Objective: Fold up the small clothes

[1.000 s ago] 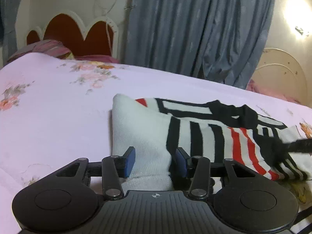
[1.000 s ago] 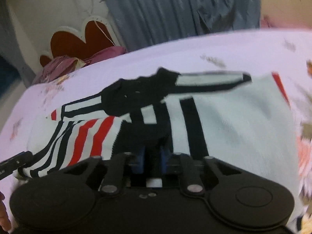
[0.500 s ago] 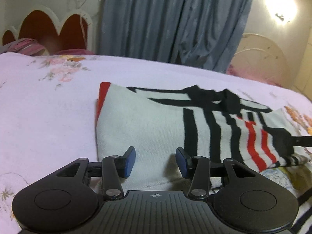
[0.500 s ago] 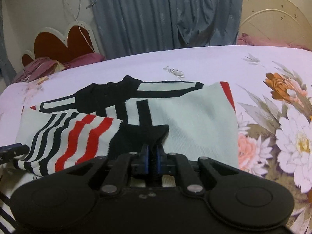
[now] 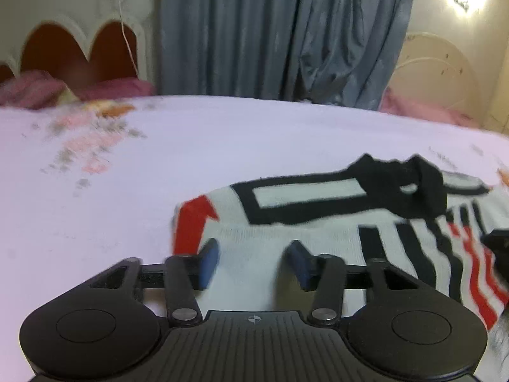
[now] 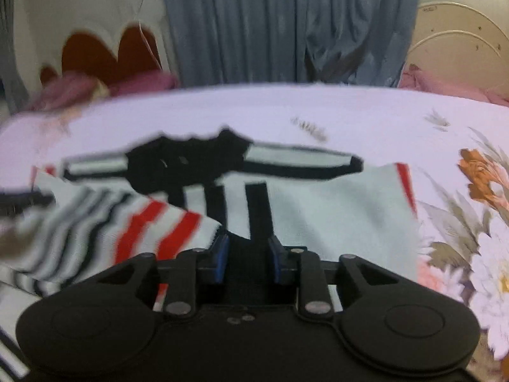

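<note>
Striped sweater (image 5: 318, 232) in white, black and red lies folded on a pale floral bedsheet (image 5: 159, 165), before grey curtains (image 5: 286, 31). Left gripper (image 5: 253, 262) sits with 2 blue pads wide apart over the white hem, grasping nothing; right gripper (image 6: 248, 258) is parted, black cloth between its pads.

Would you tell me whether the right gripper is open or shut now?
Open: the right gripper has its blue pads apart, with the dark part of the striped garment between them.

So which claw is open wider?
The left claw: its blue pads sit far apart over the striped top. The right claw shows a narrower gap.
</note>
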Available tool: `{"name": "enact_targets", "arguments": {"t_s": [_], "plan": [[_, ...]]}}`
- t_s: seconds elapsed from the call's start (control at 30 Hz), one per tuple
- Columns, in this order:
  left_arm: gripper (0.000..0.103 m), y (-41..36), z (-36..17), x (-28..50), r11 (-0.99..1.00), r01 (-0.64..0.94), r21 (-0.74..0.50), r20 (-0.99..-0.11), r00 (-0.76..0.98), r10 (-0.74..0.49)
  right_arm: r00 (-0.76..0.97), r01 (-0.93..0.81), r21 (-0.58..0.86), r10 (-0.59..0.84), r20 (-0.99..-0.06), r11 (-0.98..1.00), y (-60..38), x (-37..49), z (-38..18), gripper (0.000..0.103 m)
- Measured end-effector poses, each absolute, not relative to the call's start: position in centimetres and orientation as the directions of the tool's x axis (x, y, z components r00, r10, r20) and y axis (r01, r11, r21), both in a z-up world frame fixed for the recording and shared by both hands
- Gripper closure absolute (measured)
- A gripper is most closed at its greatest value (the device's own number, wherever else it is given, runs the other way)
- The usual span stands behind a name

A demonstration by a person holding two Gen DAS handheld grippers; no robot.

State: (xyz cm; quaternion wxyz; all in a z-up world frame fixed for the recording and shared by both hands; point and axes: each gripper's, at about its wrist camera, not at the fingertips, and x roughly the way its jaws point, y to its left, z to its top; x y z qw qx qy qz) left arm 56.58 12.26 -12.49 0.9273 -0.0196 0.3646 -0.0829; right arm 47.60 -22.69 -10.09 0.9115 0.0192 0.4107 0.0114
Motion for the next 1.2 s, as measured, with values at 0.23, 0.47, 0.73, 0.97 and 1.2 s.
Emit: {"name": "enact_targets", "arguments": {"t_s": [0.23, 0.47, 0.73, 0.97, 1.2], "plan": [[0.05, 11.8, -9.3, 51.7, 0.978, 0.149, -0.149, -0.582, 0.786, -0.208, 0.717, -0.015, 0.092, 0.075, -0.693, 0.996, -21.7, 46.1, -7.6, 0.069], [0.05, 5.2, -11.2, 49.5, 0.969, 0.235, -0.072, -0.608, 0.76, -0.23, 0.695, -0.181, 0.132, 0.221, -0.684, 0.975, -15.2, 46.7, -8.3, 0.071], [0.05, 7.0, -12.0, 47.1, 0.986, 0.164, 0.037, -0.659, 0.746, -0.099, 0.662, -0.022, 0.04, 0.045, -0.748, 0.999, -18.2, 45.8, -9.3, 0.088], [0.05, 5.7, -11.1, 44.1, 0.978, 0.208, 0.02, -0.632, 0.76, -0.149, 0.688, -0.1, 0.103, 0.144, -0.712, 0.99, -16.2, 42.8, -7.8, 0.063], [0.05, 6.1, -12.8, 42.7, 0.984, 0.173, 0.037, -0.667, 0.737, -0.105, 0.678, -0.073, 0.095, 0.119, -0.725, 0.993, -17.6, 41.2, -9.6, 0.066]]}}
